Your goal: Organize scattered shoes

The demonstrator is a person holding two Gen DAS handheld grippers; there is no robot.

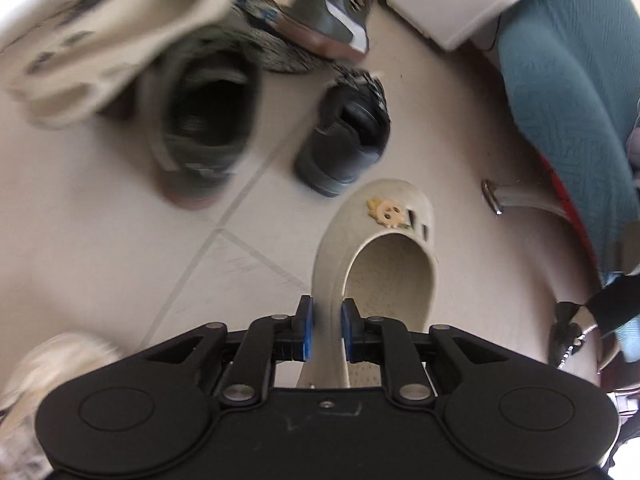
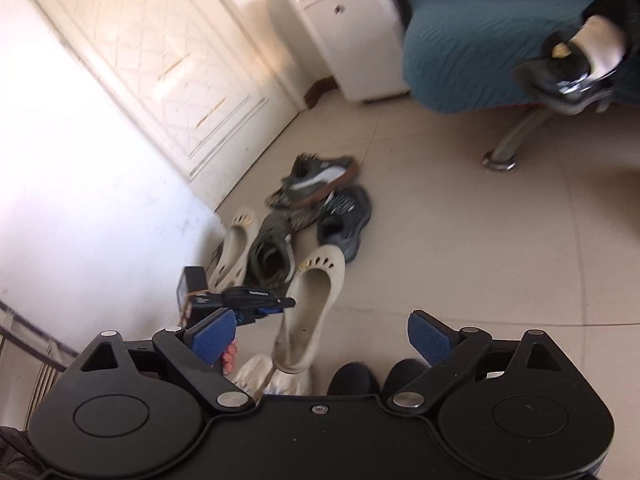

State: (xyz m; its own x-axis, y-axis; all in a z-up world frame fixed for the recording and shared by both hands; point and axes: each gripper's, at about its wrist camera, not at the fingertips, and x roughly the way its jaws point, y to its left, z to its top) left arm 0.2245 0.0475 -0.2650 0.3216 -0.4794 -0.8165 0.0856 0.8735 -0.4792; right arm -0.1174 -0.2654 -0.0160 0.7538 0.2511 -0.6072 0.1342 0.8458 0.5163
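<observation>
Floor (image 2: 440, 240): pale tile, and it carries everything. Bed with a teal cover (image 2: 480, 20) at the far right, a white appliance (image 2: 340, 32) beside it, a white door (image 2: 152, 60) on the left wall.

Shoe heap (image 2: 308, 208) lies on the floor near the foot of the door: two olive sneakers, a dark sneaker, one cream clog, something patterned underneath. Not sorted yet.

Step in hand, as I judge it: carrying one cream clog (image 1: 376, 264) away from the heap. My left claw (image 1: 327, 330) is closed on its side wall, one pad inside, one outside; the toe points away from me. It looks held clear of the floor.

My right claw (image 2: 320, 340) is open and empty, jaws wide apart.

Next move, my estimate: take this clog to its mate (image 2: 236, 244) at the left edge of the heap and set it down parallel, toe the same way. The grip is on a thin soft wall, so the clog may swing.

View differences: the left wrist view shows the pads on the clog wall and the flower charm (image 1: 386, 212) on its toe, while the heap is blurred. The right wrist view shows the whole heap, the door, and my left claw from the side; it also shows dark shoe toes (image 2: 376, 376) below.
</observation>
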